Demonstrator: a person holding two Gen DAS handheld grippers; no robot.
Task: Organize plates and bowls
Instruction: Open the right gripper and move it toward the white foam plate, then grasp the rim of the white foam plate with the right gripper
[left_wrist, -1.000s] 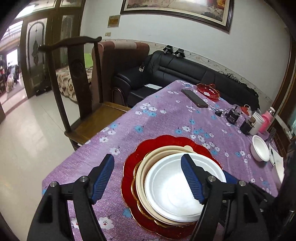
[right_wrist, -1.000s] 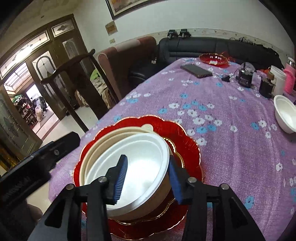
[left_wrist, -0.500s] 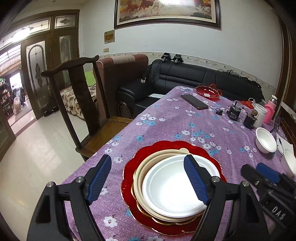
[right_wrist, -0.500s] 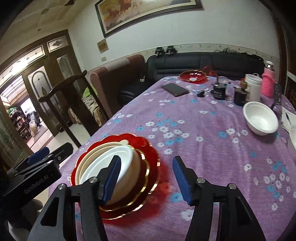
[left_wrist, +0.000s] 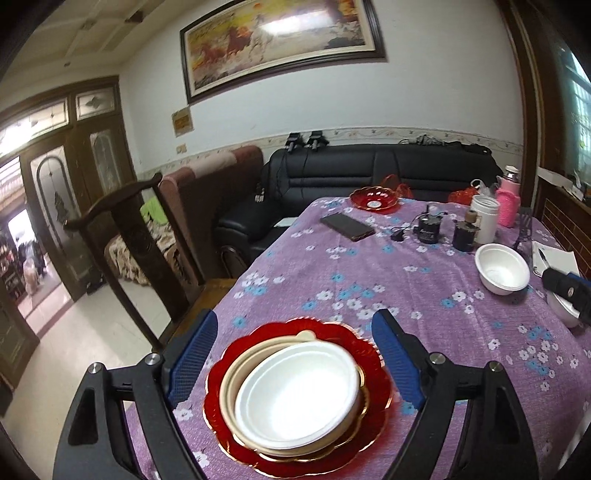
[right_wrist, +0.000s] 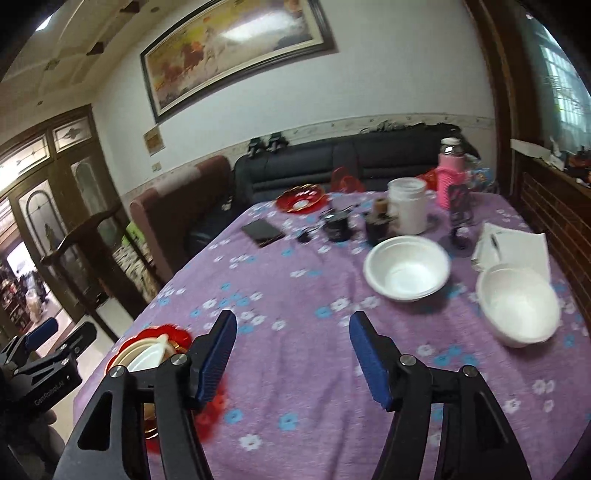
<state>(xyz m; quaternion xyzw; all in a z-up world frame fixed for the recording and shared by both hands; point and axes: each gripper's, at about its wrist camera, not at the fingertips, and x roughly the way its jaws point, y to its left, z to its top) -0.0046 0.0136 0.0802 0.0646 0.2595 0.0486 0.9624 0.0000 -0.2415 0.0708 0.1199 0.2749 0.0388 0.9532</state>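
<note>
Both our claws released, jaws just widening, nothing between: left claw (left_wrist: 295, 354) over stacked white bowl (left_wrist: 299, 391), right claw (right_wrist: 291, 354) facing lower-right foam bowl (right_wrist: 517, 302). Risk: light bowl skids off bench edge.

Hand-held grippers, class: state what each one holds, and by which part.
Nothing is held. The left hand-held gripper and right hand-held gripper have just been opening, jaws empty.

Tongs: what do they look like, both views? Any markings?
Both alike: left tongs and right tongs have black angular frames with triangular cutouts, silver pivot screws, and ribbed blue pads. White "GenRobot.AI" lettering shows on the left body in the right view. No cables visible.
</note>
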